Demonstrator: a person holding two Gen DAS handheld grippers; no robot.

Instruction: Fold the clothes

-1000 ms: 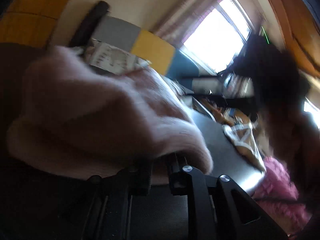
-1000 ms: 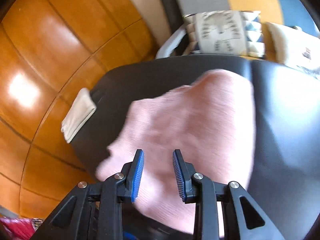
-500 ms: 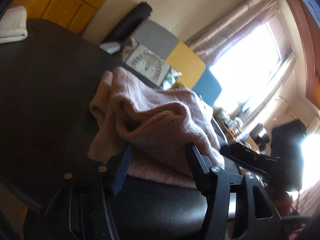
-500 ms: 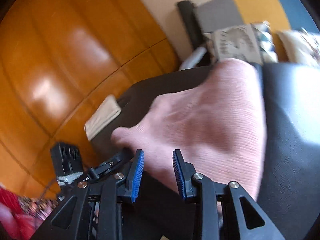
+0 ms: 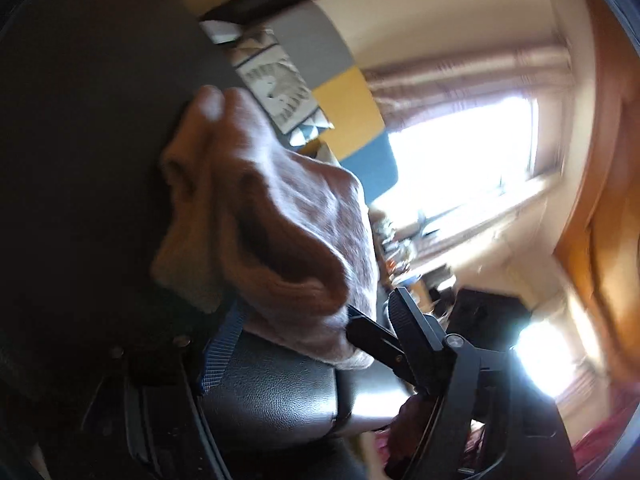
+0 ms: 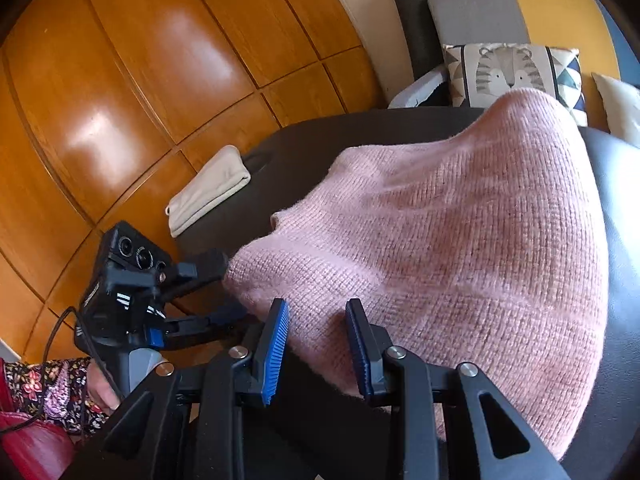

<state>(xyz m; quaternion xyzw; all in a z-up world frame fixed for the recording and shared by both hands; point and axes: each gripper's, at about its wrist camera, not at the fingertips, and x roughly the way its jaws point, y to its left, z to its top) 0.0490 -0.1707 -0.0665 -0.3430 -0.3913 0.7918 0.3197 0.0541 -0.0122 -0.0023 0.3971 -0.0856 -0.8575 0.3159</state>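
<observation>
The left tongs [image 6: 228, 284], at the right-wrist frame's left, are parted astride the pink sweater [image 6: 460, 248] edge. The sweater lies on the dark surface [image 6: 616, 184], its long axis running from lower centre toward the upper right. The right tongs [image 6: 316, 344] stand released, covering its near hem. The left-wrist frame is blurred.

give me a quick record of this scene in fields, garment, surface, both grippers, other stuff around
garment: pink knit sweater, bunched, partly folded
surface: black padded table
left gripper: open, fingers around the sweater's left edge, seen from the right wrist view
right gripper: open, blue pads at the sweater's near edge, nothing clamped
also on table: folded white cloth at the far left corner
background: tiger-print cushion on a grey and yellow sofa, wooden panel wall, bright window
</observation>
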